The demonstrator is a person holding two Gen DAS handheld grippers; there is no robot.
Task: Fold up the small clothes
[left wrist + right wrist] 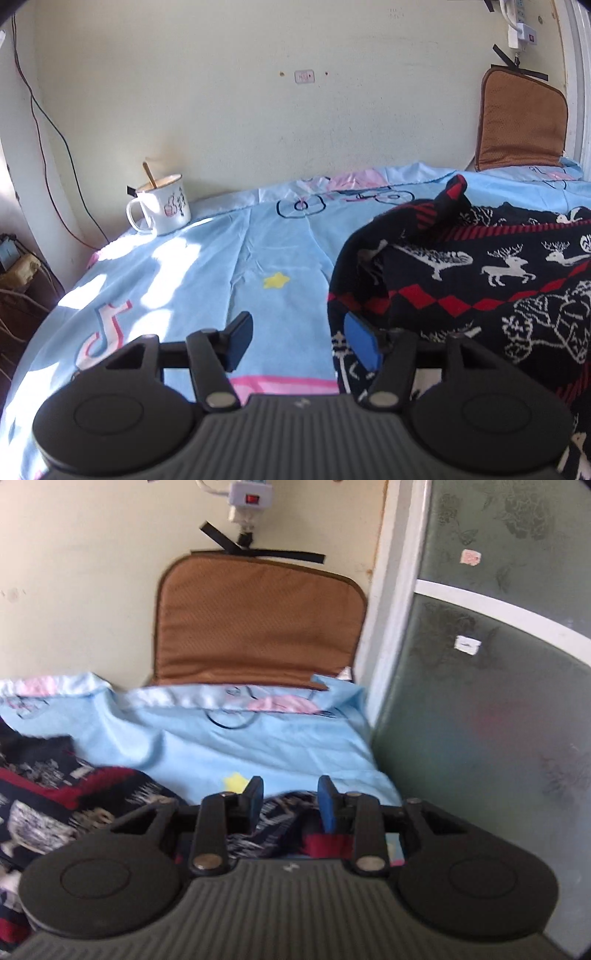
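Left gripper (301, 341) open beside sweater (480, 280), right gripper (291, 797) part-open above it

Left wrist cam sits low behind its own jaws, close over the light-blue printed bedsheet (207, 266), facing the cream wall (229, 110); brown padded cushion (522, 122) stands at far right. Right wrist cam, also low behind its jaws, faces that same brown cushion (258, 624) much nearer, w/ frosted green glass door (491, 701) right of it. Both views share cushion, bedsheet (229, 746), wall & black-red-white reindeer knit sweater (480, 280) (55, 805).
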